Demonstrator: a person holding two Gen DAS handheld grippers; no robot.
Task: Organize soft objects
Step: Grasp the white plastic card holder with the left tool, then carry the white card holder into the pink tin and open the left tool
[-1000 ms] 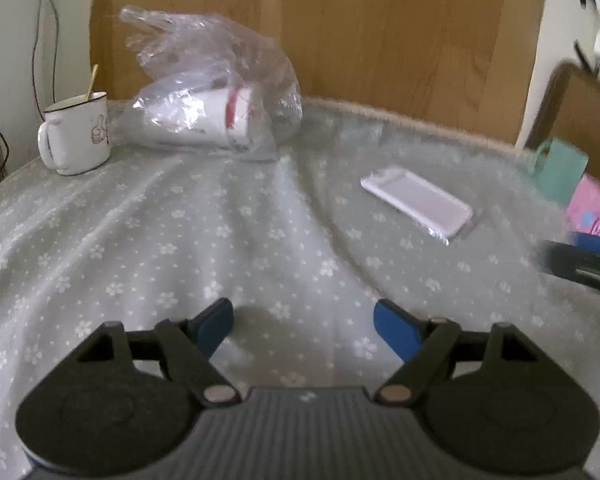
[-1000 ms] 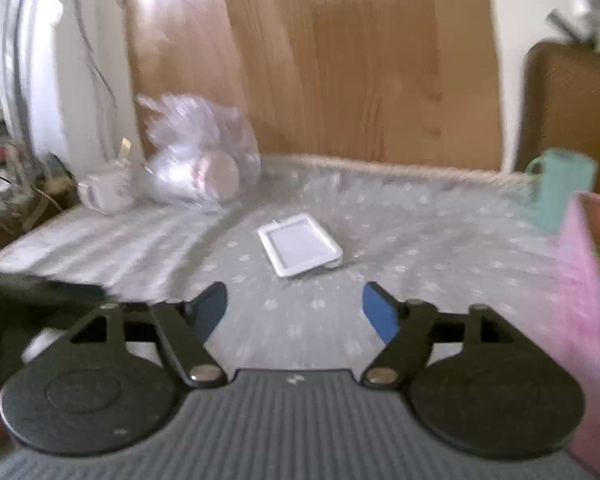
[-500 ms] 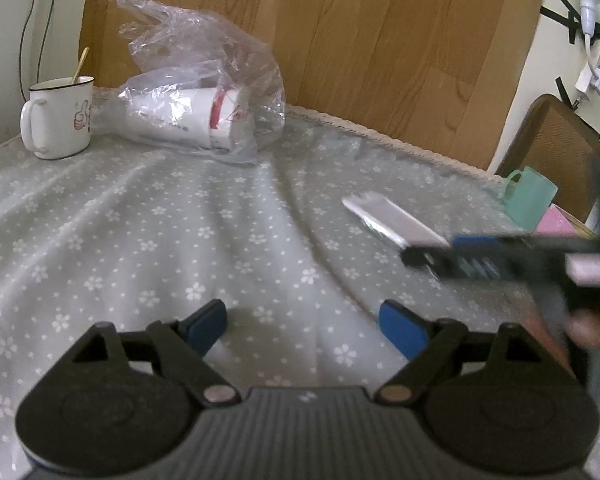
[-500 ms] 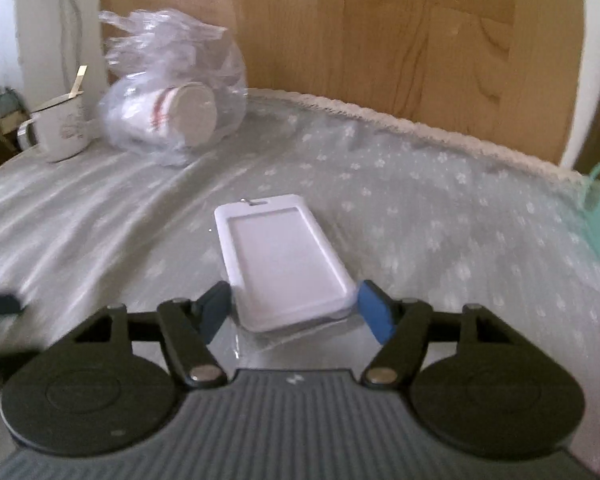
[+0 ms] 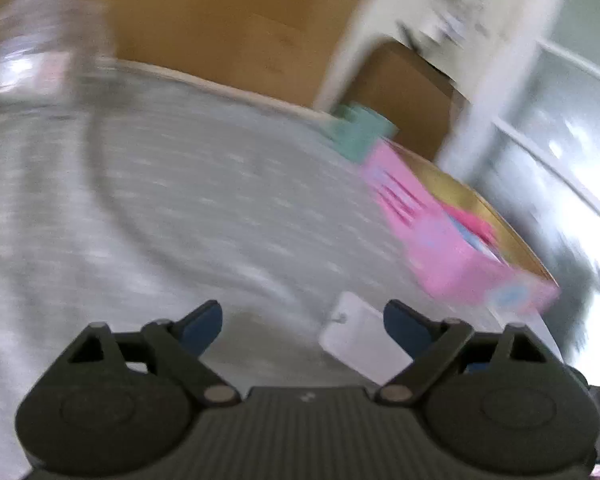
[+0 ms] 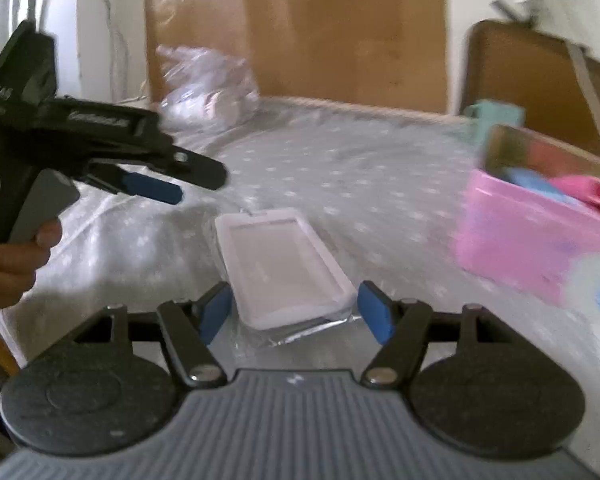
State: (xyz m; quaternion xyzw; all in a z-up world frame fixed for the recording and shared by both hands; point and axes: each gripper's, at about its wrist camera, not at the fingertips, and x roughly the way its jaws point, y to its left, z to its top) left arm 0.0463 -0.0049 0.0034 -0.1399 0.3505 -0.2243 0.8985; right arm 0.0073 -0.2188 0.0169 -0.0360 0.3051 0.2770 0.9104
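Your right gripper (image 6: pixel 292 308) now straddles the near end of the white card sleeve (image 6: pixel 278 264) on the flower-print table (image 6: pixel 360 184), jaws spread and having just closed a little, blue pads not yet pressing it. Your left gripper (image 5: pixel 302 322), jaws spread and empty, has swung from the plastic bag (image 6: pixel 208 80) toward the sleeve; the pink box (image 6: pixel 532 240) sits right of the sleeve.

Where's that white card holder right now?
The white card holder lies flat on the flowered tablecloth, between the right gripper's open fingers, left of the pink box.
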